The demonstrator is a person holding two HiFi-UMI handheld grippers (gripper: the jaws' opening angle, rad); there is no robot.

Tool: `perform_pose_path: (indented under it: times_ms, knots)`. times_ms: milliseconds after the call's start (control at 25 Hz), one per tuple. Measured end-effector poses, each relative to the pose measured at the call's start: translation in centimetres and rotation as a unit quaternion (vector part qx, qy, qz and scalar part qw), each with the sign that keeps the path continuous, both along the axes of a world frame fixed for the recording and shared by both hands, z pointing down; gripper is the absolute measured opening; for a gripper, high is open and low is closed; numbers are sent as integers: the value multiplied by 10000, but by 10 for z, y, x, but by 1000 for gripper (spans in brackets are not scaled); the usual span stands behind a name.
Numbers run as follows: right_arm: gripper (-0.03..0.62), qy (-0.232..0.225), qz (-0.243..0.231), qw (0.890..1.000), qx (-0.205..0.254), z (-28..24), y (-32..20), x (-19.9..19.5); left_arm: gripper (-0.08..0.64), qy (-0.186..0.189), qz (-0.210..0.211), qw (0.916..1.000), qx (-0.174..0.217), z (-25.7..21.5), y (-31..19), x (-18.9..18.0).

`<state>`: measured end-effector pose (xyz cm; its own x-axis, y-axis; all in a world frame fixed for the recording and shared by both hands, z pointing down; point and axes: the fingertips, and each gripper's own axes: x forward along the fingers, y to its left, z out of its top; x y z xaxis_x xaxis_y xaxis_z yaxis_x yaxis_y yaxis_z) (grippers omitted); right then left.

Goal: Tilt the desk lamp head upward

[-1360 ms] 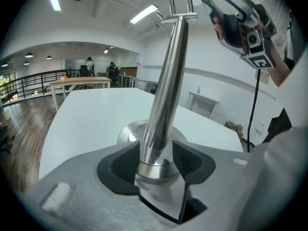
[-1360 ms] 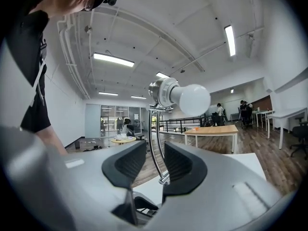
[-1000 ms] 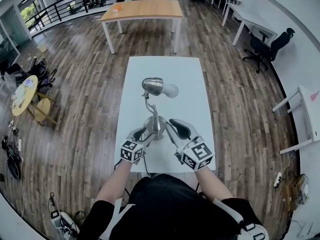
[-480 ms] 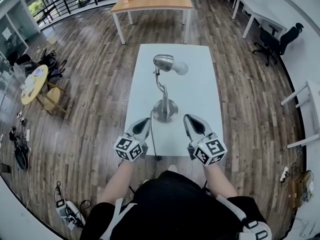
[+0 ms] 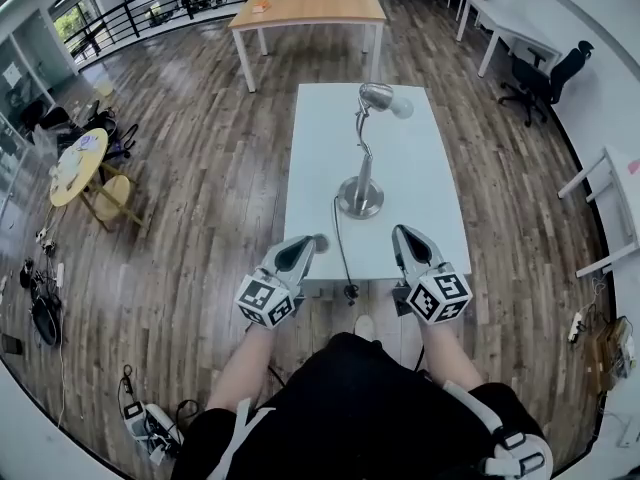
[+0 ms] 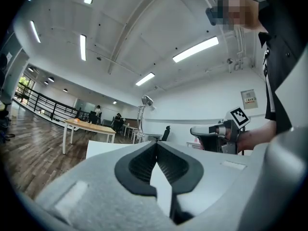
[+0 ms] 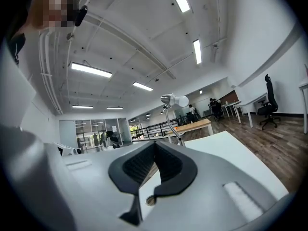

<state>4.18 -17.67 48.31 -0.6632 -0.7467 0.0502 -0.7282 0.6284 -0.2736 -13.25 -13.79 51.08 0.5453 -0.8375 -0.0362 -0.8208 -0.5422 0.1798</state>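
The silver desk lamp stands on the white table (image 5: 420, 168). Its round base (image 5: 360, 199) is near the middle, its curved stem rises from there, and its head (image 5: 375, 95) with a white bulb (image 5: 401, 108) points right. Both grippers hover at the table's near edge, clear of the lamp. The left gripper (image 5: 317, 239) is shut and empty; in its own view the left gripper (image 6: 156, 144) has its jaws meeting, with the lamp head (image 6: 146, 100) far ahead. The right gripper (image 5: 401, 232) is shut too; in its own view the right gripper (image 7: 154, 144) holds nothing, and the lamp head (image 7: 168, 99) lies beyond.
The lamp's black cable (image 5: 344, 264) runs off the table's near edge. A wooden table (image 5: 305, 8) stands behind, white desks and an office chair (image 5: 549, 74) to the right, a round yellow table (image 5: 78, 164) to the left. The floor is wood all round.
Both grippers have drawn back from beside the lamp base to the table's near edge. Their jaws, open a second ago, are now shut on nothing. The lamp stays in place.
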Motion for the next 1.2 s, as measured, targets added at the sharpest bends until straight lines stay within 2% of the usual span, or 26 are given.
perform_pose_path:
  times_ms: [120,240,440,760,920,1080,1200]
  knots:
    - [3,52,160,9999,23,-4,38,-7,-2,-54,103,9999,-31,2,32,-9]
    - [3,-82,356,9993,1,-3,75,-14,-2,-126,94,9998,-96,6,61,-21]
    - [3,144,480,9987,-132,5,117,-18,-2,166,-1,9998,-144,13,85,-32]
    - [3,335,732,9968,17,-2,120,15,-2,466,-53,9989,45,-6,100,-28]
    - [3,247,845,9961,-58,3,115,38,-2,402,-213,9990,-25,-5,109,-24]
    - [3,137,967,9952,86,-5,112,65,-2,235,-112,9996,90,-9,111,-8]
    - [3,49,961,9951,240,-16,105,75,-2,221,-197,9994,181,-20,101,-5]
